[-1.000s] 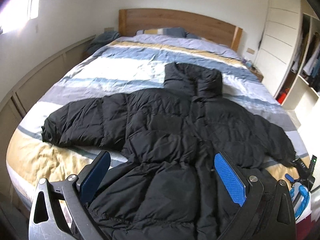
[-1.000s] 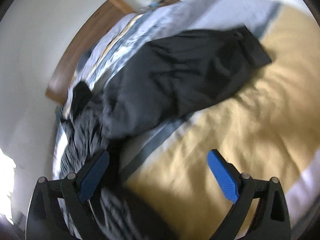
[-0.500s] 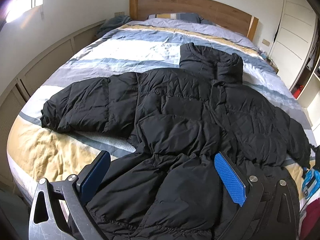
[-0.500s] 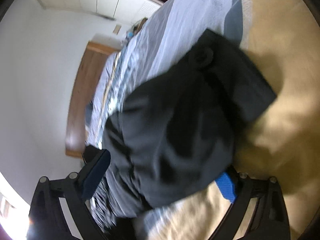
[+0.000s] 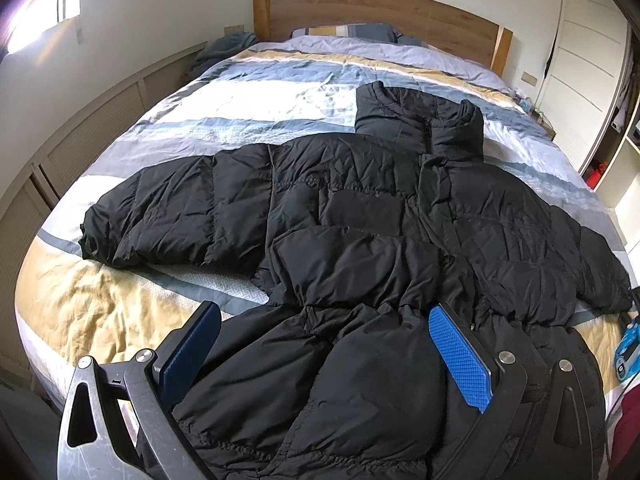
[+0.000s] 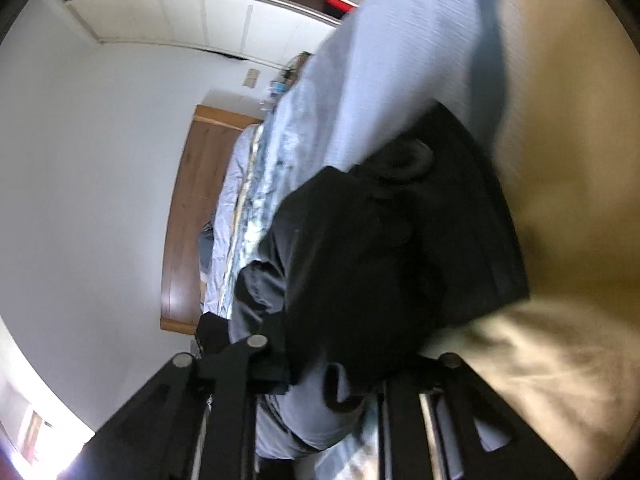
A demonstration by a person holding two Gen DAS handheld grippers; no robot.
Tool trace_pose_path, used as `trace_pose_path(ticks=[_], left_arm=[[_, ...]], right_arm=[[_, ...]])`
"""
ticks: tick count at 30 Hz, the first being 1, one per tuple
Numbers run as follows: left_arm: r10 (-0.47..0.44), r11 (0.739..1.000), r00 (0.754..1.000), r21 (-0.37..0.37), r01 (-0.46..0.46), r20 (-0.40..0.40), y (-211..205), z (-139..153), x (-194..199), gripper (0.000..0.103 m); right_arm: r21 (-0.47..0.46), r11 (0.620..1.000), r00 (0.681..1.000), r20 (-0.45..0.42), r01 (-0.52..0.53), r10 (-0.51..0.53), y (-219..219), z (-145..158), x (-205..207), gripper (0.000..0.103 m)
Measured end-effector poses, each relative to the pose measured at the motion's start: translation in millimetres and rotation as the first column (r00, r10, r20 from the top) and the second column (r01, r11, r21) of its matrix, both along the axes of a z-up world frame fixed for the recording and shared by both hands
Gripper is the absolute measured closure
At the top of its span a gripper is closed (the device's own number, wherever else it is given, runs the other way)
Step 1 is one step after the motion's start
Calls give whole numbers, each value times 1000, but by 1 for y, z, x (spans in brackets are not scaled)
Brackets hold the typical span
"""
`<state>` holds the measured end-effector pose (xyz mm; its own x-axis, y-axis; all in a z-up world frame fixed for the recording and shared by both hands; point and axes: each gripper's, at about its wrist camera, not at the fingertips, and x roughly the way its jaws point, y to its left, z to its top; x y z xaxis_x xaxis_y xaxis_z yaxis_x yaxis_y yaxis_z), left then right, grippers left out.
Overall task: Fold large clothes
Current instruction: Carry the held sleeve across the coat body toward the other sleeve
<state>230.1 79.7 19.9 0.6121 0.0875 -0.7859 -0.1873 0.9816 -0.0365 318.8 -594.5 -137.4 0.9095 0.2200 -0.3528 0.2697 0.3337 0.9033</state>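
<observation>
A black puffer jacket [image 5: 360, 240] lies spread face up on the striped bed [image 5: 260, 100], collar toward the headboard, both sleeves stretched out sideways. My left gripper [image 5: 324, 344] is open over the jacket's lower hem, its blue pads [image 5: 460, 356] either side of the fabric. In the right wrist view my right gripper [image 6: 336, 372] has closed on the black cuff of the jacket's right sleeve [image 6: 400, 248], which fills the middle of the tilted view; its pads are hidden by the fabric.
A wooden headboard [image 5: 380, 12] and pillows stand at the far end. Panelled wall units [image 5: 80, 140] run along the left. A white wardrobe [image 5: 588, 80] stands at the right. A blue object [image 5: 628, 348] lies at the bed's right edge.
My right gripper moved onto the sleeve cuff and its jaws closed on it while the view rolled. My left gripper drifted a little closer over the hem and stayed open.
</observation>
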Motion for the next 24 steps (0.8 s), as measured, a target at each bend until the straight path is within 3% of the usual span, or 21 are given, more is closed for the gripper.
trace_pose_path(ticks=[8,15,19,24], left_arm=[[-14,1000,1000,-18,15,27,3,9,-9,1],[-25,999,998,-41,28,56,12,18,-21,1],[-43,999,996,-27,46,82,18,24,-31,1],[-43,998,993,-43,48,110,31,28,-46,1]], right_arm=[[-116,988,986,117,-103,117,21,75,12,92],[-247,932,934,174,-266,313,92,141,24,92],[-324,876,888,173,-357,426,139,172,32,92],[-448,756,812,104,-477,574,215,190,36,92]])
